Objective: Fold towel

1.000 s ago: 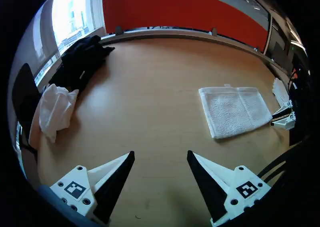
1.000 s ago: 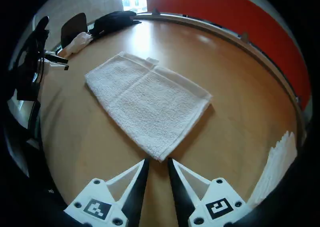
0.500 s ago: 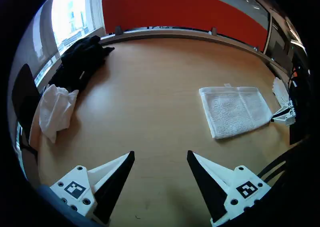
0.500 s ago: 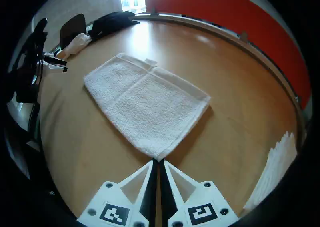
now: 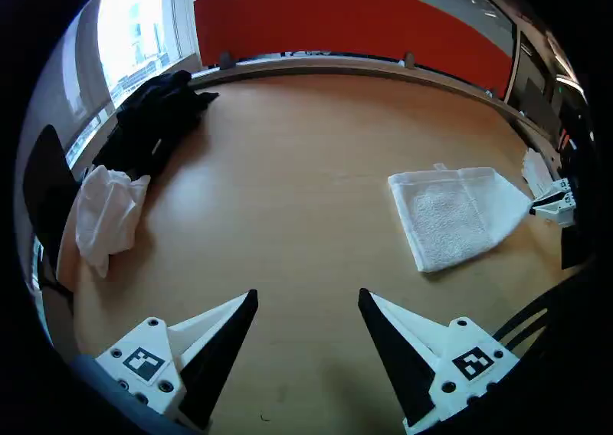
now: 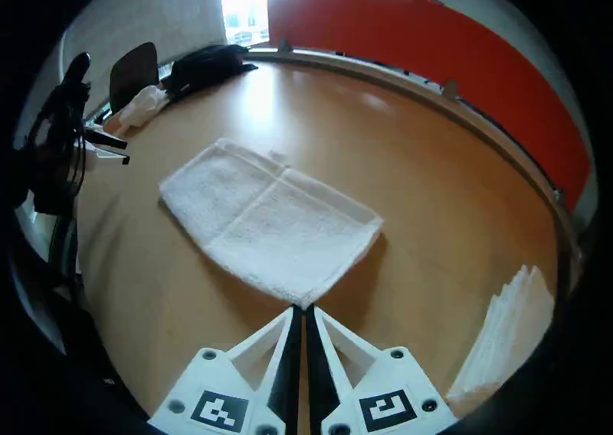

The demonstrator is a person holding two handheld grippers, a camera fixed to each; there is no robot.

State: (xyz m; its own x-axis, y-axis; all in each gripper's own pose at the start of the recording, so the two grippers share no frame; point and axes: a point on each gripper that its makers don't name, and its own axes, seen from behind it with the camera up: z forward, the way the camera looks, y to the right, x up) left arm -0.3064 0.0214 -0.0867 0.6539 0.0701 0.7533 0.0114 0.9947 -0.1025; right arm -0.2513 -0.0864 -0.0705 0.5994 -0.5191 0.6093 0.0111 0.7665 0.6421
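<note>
Left gripper view: The left claw [image 5: 306, 292] is set wide, with both fingers spread over bare tabletop [image 5: 306, 174] and nothing between them. The towel [image 5: 452, 214] lies to the right of centre, well apart from this claw. It is white and folded (one fold line is visible across it). Its far right corner is raised off the tabletop and drawn to a point at the right claw [image 5: 536, 207], which enters from the right edge. A black garment [image 5: 157, 117] lies at the far left of the tabletop. A crumpled white cloth [image 5: 107, 213] sits just in front of the garment, beside a dark chair [image 5: 44, 178]. A red panel [image 5: 345, 21] runs along the far edge, with a bright window [image 5: 134, 29] to its left.

Right gripper view: The right claw is closed to a narrow slit, and its two fingertips pinch the near corner of the towel. The remainder of the towel extends away from the claw, up and to the left across the tabletop. A stack of white cloths [image 6: 506, 335] lies at the lower right, apart from the towel. The left claw is visible at the left edge (small, fingers apart), near the white cloth and the chair.
</note>
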